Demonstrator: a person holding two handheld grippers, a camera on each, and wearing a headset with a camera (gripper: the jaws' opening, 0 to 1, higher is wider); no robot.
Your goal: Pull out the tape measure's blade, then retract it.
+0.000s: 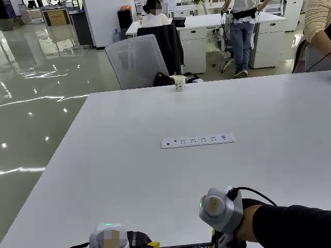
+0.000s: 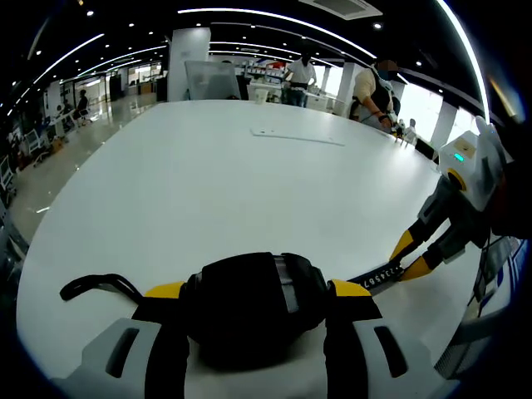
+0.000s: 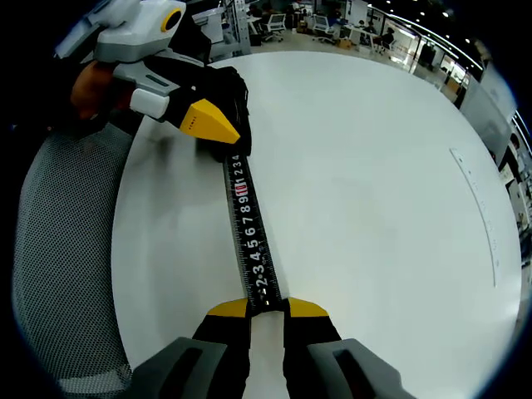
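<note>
Spanning the gap between the two tongs, the flat black blade with white numerals (image 3: 249, 224) runs low over the white desk (image 1: 129, 155); whether it touches the surface I cannot tell. One end enters the rounded black tape-measure case (image 2: 249, 316) and the other is pinched at its tip. The left tongs (image 2: 258, 288) are clamped around the case, a yellow tip on each side, and the right tongs (image 3: 268, 307) are closed on the blade's end. The likeliest fault, I judge, is the thin tip slipping from the right tongs: the spring would whip the blade back and slam its end into the case. A pull off the blade's own line could twist or kink it, and the smooth round case may turn in the left tongs if dragged sideways. The case's black wrist loop (image 2: 91, 285) lies loose on the desk beside it and could snag. All this sits close to the desk's near edge, with a grey mesh chair (image 3: 58, 249) just past that edge in the right gripper view, so there is little room towards the person. Ahead the desk is broad, with a white power strip (image 1: 197, 140) well away in the middle and a paper cup (image 1: 179, 82) at the far edge. To the right-hand side the surface runs wide for a longer pull.
</note>
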